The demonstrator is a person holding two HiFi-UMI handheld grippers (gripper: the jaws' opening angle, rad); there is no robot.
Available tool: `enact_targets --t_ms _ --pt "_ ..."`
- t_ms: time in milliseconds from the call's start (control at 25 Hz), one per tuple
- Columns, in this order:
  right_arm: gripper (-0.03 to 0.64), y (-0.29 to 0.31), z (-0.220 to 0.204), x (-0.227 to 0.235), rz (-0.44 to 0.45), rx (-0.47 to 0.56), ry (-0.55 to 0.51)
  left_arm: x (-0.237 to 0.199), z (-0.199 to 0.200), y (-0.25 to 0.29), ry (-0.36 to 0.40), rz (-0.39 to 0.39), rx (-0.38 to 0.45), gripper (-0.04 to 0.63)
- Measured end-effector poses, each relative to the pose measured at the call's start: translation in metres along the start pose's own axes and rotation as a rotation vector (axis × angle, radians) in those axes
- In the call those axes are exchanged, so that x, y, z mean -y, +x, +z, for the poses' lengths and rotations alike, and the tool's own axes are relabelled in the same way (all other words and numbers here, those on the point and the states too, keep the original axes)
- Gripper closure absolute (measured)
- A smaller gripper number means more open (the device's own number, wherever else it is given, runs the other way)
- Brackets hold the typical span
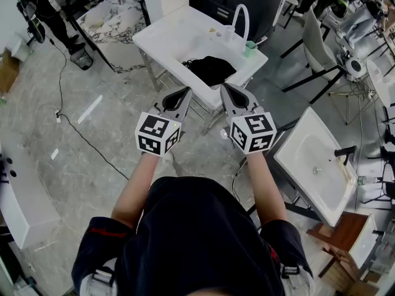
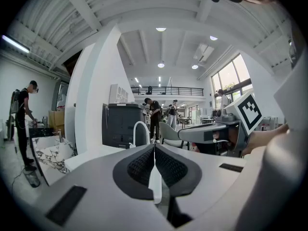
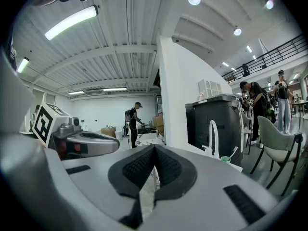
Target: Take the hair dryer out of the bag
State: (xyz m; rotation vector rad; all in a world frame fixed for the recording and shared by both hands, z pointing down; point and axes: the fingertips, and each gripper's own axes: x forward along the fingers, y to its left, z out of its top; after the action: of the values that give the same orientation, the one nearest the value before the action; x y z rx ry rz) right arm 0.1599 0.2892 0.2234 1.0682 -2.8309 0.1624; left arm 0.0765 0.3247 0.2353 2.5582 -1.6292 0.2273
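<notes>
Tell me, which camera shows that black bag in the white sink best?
The head view: it looks down on the black bag lying in the white sink, seen in full. Neither gripper view shows the bag; their own shut jaws fill the foreground, with only the sink's white faucet above them.

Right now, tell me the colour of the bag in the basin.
Black; the bag shows best in the head view.
</notes>
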Motion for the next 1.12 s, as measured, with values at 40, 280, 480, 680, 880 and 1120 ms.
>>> enact_targets --t_ms 40,280,480,680,880,1120 --pt "0.583 -0.001 0.000 0.001 0.000 0.002 0.006 0.001 0.000 0.001 -0.002 0.000 -0.002 0.578" --pt "0.583 -0.006 -0.002 0.004 0.023 0.010 0.051 0.010 -0.003 0.006 -0.006 -0.004 -0.014 0.578" --pt "0.583 -0.004 -0.008 0.008 0.026 -0.006 0.044 0.009 -0.007 0.008 -0.009 0.002 -0.027 0.578" --pt "0.583 0.004 -0.012 0.010 0.038 -0.020 0.052 0.001 -0.009 0.013 -0.021 0.010 -0.033 0.578" --pt "0.583 0.014 -0.012 0.014 0.036 -0.030 0.054 -0.008 -0.012 0.023 -0.028 0.000 -0.041 0.578" --pt "0.583 0.035 -0.016 0.023 0.026 -0.041 0.058 -0.026 -0.014 0.038 -0.035 -0.008 -0.041 0.578"
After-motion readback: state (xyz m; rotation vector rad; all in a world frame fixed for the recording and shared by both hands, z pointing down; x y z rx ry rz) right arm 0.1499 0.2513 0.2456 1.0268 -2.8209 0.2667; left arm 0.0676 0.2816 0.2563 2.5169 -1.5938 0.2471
